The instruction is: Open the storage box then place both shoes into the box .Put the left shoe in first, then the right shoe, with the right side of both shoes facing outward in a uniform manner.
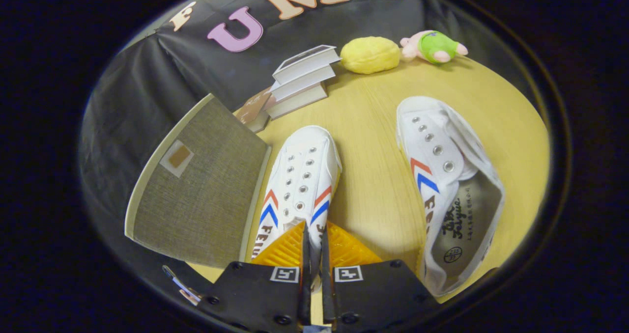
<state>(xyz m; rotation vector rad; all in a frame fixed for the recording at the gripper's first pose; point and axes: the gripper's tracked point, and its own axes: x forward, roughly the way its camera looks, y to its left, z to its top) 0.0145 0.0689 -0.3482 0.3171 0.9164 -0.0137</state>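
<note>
The hand-held gripper (314, 235) is pressed nearly together on the heel of 1 shoe (300, 185), apparently gripped for loading beside the box (201, 190).

The two orange fingers (295, 247) of the gripper (313, 237) stand nearly closed over the heel of the nearer shoe (300, 180), hiding its opening and whatever lies in the thin gap, so whether they press on the shoe cannot be told. The lid of the storage box (196, 185) covers everything inside it. The other shoe (449, 190) loses its heel end in the dark blur behind the gripper body. A brown item (253, 108) beside the stacked books (302, 80) is half hidden by the box.
</note>
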